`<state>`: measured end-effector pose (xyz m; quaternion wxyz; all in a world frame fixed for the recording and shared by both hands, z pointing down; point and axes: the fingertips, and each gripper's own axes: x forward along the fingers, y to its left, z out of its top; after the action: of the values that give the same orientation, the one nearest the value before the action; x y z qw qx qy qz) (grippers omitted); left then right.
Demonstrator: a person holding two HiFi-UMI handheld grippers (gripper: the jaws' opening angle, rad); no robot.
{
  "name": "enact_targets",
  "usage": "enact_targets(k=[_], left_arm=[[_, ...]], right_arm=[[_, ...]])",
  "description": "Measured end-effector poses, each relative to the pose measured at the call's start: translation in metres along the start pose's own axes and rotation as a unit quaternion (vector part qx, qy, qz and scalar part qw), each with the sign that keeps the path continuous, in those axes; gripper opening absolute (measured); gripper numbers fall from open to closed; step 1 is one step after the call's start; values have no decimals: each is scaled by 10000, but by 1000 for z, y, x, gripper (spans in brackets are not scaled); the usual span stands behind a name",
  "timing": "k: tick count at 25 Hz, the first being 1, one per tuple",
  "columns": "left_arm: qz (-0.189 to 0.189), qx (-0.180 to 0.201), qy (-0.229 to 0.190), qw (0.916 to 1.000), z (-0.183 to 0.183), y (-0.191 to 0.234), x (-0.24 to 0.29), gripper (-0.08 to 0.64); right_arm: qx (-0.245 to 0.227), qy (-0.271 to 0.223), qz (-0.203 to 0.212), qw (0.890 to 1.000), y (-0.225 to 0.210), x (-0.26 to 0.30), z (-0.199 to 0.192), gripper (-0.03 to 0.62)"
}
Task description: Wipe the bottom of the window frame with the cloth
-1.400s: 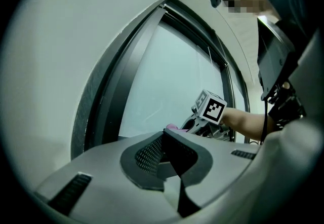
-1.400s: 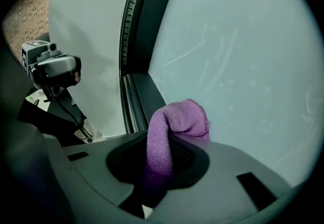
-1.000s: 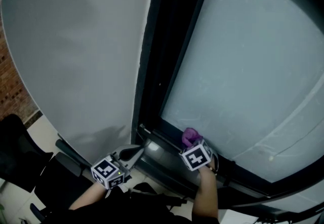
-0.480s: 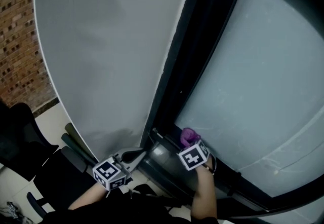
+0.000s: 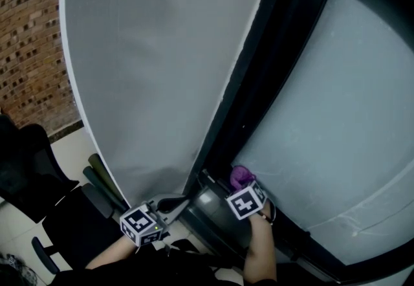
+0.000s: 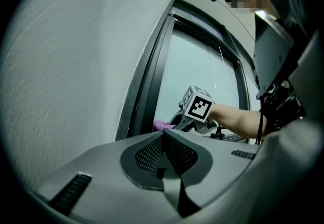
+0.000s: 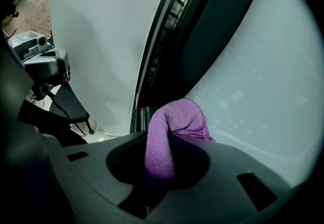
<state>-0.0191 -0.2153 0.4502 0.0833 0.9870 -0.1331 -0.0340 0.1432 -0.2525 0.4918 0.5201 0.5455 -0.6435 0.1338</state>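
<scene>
A purple cloth (image 7: 169,134) is pinched in my right gripper (image 5: 240,182), which is shut on it. In the head view the cloth (image 5: 241,176) rests against the bottom corner of the dark window frame (image 5: 213,181), where the pane meets the sill. My left gripper (image 5: 176,202) hangs lower left of it, jaws shut with nothing between them, pointing toward the frame's base. From the left gripper view, the cloth (image 6: 163,125) and the right gripper's marker cube (image 6: 198,105) show beyond my closed jaws.
A white wall panel (image 5: 155,71) fills the left; frosted glass (image 5: 336,110) fills the right. A brick wall (image 5: 32,39) stands far left. Dark chairs (image 5: 32,175) sit on the pale floor at the lower left. The person's forearm (image 5: 261,252) runs up from the bottom.
The head camera has swung, shifting the frame rightward in view and exposing more brick wall. The right gripper stays with the cloth at the frame's bottom corner; the left gripper holds about the same place.
</scene>
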Motion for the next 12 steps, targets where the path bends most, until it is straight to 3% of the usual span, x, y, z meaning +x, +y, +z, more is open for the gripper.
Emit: enact_targets(k=[12], left_arm=[[117, -129, 99, 9998, -9, 7, -2, 0]], right_arm=[[-174, -230, -81, 9996, -1, 11, 24, 81]])
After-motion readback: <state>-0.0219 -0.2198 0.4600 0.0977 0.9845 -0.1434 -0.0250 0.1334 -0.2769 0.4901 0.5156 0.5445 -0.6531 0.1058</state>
